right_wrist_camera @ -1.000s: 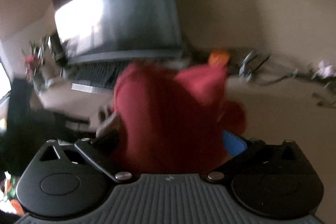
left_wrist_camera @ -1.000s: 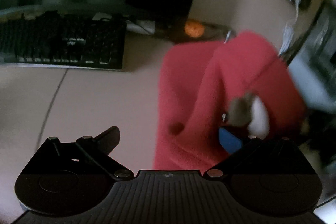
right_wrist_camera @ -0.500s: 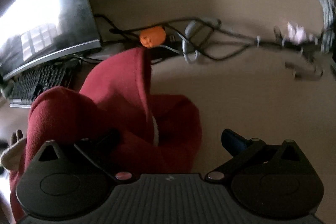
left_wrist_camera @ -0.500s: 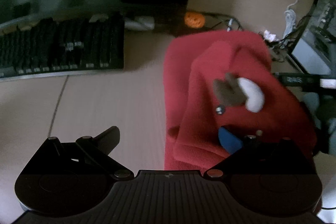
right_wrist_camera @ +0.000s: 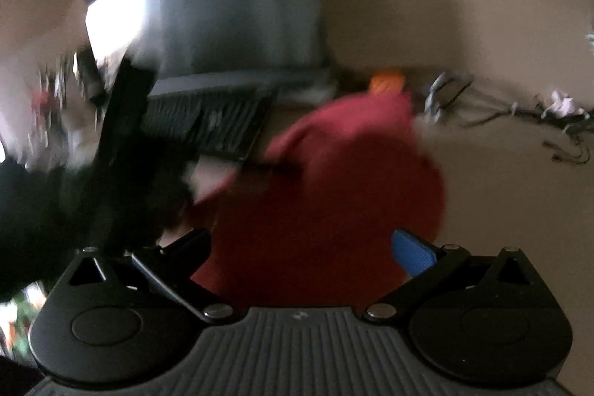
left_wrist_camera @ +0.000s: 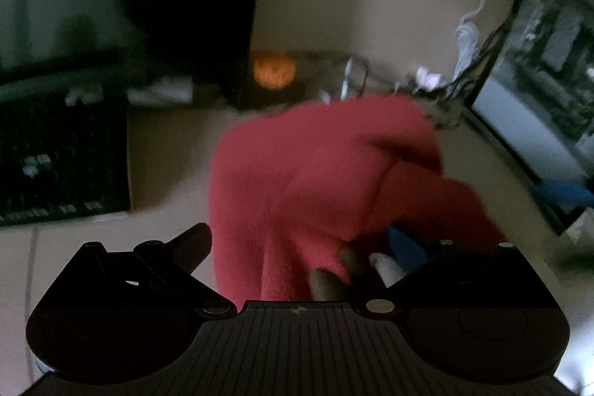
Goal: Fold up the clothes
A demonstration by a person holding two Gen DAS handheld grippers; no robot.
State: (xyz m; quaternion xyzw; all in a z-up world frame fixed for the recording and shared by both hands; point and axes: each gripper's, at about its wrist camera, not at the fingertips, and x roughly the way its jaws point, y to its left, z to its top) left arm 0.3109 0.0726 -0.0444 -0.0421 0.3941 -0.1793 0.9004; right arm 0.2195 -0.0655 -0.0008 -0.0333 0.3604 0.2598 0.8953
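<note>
Beige desk [left_wrist_camera: 92, 247], red garment [left_wrist_camera: 315, 180] between both wide-open, empty hand-held grippers [left_wrist_camera: 300, 240] [right_wrist_camera: 300, 244].

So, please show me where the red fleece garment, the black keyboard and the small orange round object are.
red fleece garment [left_wrist_camera: 315, 180], left wrist view, middle of the bunched cloth.
black keyboard [left_wrist_camera: 63, 158], left wrist view, its key area.
small orange round object [left_wrist_camera: 274, 72], left wrist view, its centre.

Plain red fleece garment [left_wrist_camera: 319, 180], black keyboard [left_wrist_camera: 59, 158], beige desk [right_wrist_camera: 512, 195], small orange ornament [left_wrist_camera: 274, 72].

Fuzzy red fleece garment [left_wrist_camera: 315, 180], matt beige desk [right_wrist_camera: 501, 203]
</note>
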